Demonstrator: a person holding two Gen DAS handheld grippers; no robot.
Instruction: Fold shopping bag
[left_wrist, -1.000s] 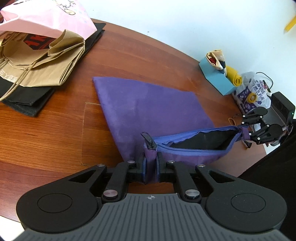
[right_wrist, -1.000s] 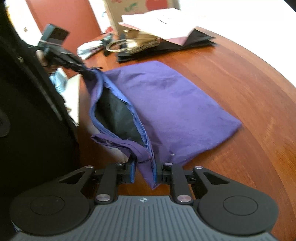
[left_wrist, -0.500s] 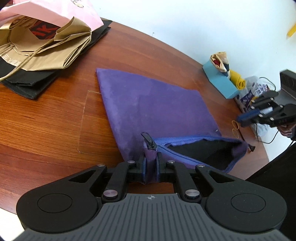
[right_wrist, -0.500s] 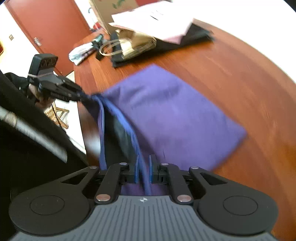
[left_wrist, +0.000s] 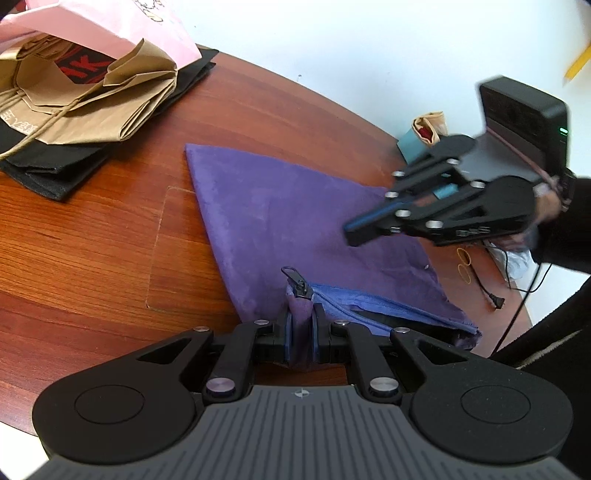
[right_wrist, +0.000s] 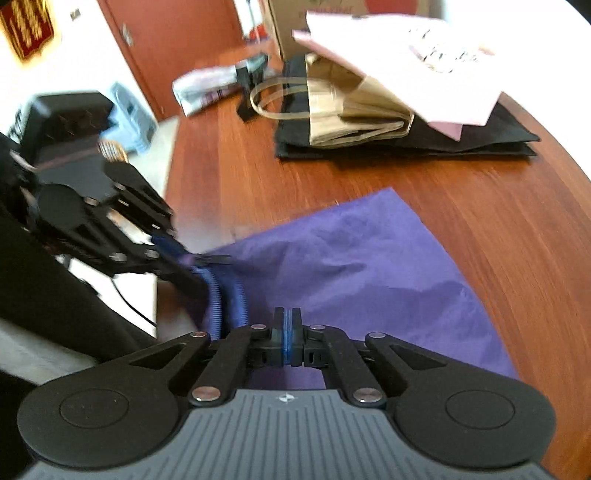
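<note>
On a reddish wooden bench (left_wrist: 110, 236) against a white wall, the purple shopping bag (left_wrist: 295, 221) lies flat ahead of both sets of fingers. Beyond it, brown paper bags (left_wrist: 85, 110) rest on black ones under a pink bag (left_wrist: 122, 26); red letters "IK" show on one. The left gripper (left_wrist: 302, 325) has its fingers clamped on the bag's zipper corner. The right gripper (right_wrist: 287, 332) hovers over the bag, its blue pads (right_wrist: 283, 341) pressed together with nothing between them.
</note>
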